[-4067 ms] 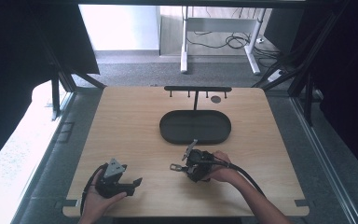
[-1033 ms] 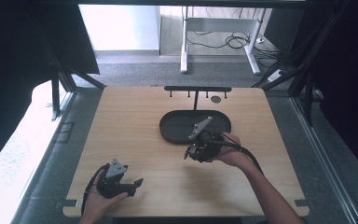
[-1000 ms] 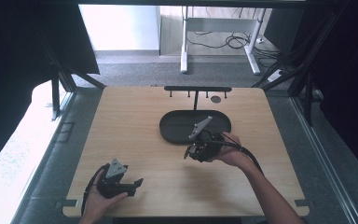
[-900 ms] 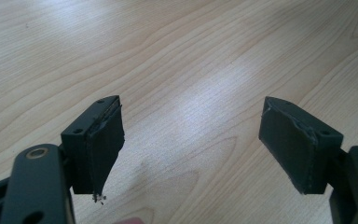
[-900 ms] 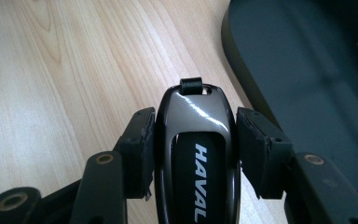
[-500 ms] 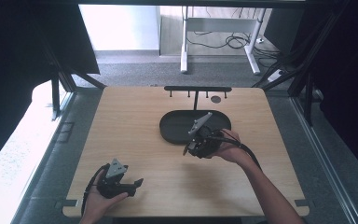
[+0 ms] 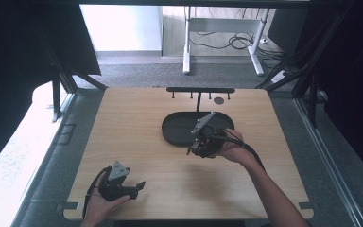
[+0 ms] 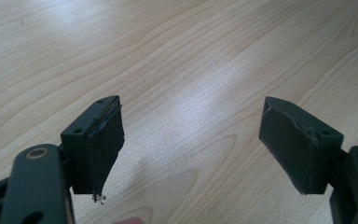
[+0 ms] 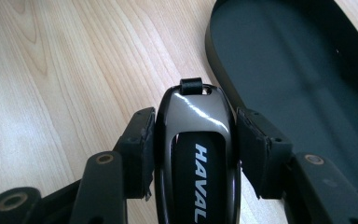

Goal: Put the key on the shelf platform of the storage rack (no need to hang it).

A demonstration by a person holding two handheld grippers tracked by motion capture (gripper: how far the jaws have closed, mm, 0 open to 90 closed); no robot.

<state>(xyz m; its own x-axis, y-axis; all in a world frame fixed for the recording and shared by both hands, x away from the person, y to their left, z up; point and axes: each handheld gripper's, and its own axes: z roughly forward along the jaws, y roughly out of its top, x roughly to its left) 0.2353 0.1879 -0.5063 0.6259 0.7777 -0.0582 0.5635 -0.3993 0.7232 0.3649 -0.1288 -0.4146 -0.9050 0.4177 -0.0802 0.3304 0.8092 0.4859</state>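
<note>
A glossy black car key fob (image 9: 196, 140) with white "HAVAL" lettering sits between the jaws of my right gripper (image 9: 195, 116), which is shut on its sides. A small loop at the fob's tip points away from me. In the high view the right gripper (image 7: 194, 147) hovers at the near edge of the black oval tray (image 7: 177, 128). The tray's dark inside (image 9: 298, 70) lies just right of the fob. My left gripper (image 7: 139, 188) rests at the table's front left. Its jaws (image 8: 191, 135) stand wide apart over bare wood, with nothing between them.
A black rack with small hooks (image 7: 199, 90) stands at the far edge of the wooden table (image 7: 132, 127), with a small dark round thing (image 7: 219, 100) beside it. Cables trail from both grippers.
Since the earliest frame the right gripper has moved from the table's front middle up to the tray's near edge, creeping slightly farther in the last second. The left gripper has stayed put.
</note>
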